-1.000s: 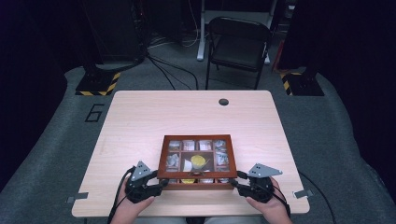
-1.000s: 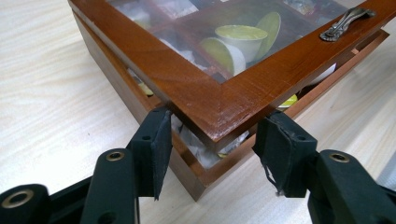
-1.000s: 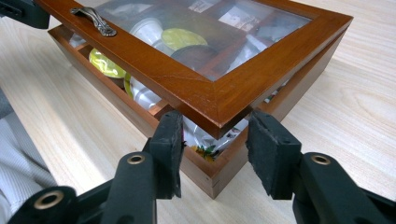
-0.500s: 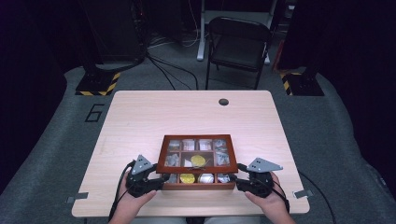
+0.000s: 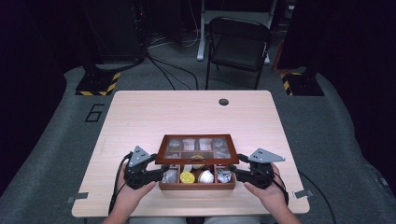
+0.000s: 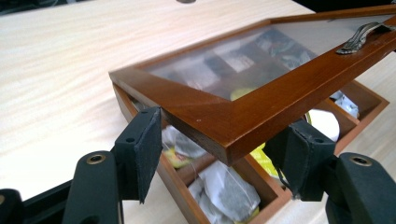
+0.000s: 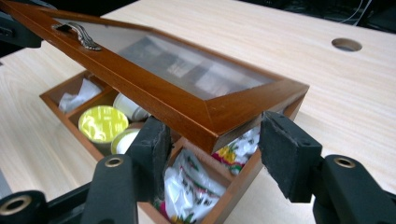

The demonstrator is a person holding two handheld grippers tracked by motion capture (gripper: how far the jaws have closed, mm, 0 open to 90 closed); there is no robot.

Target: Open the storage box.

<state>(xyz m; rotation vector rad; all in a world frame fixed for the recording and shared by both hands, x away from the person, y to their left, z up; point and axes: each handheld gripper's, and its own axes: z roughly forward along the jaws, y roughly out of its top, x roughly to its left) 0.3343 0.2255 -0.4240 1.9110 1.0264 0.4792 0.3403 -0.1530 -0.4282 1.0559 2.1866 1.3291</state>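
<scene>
box (image 5: 197,185): wooden tea box near the front edge of the surface (image 5: 140,116), sachets + yellow pods inside
lid (image 5: 196,148): glass-paned, hinged at the box's far side, front edge raised – half open
left gripper (image 5: 161,175): at the box's left front corner, jaws spread either side of the lid corner, pads not pinching it afaict
right gripper (image 5: 233,171): same deal at the right front corner – jaws apart, lid corner between them
risk: lid looks propped, not clamped, so if one side lifts faster it could twist or slip off & slam down on the box
</scene>
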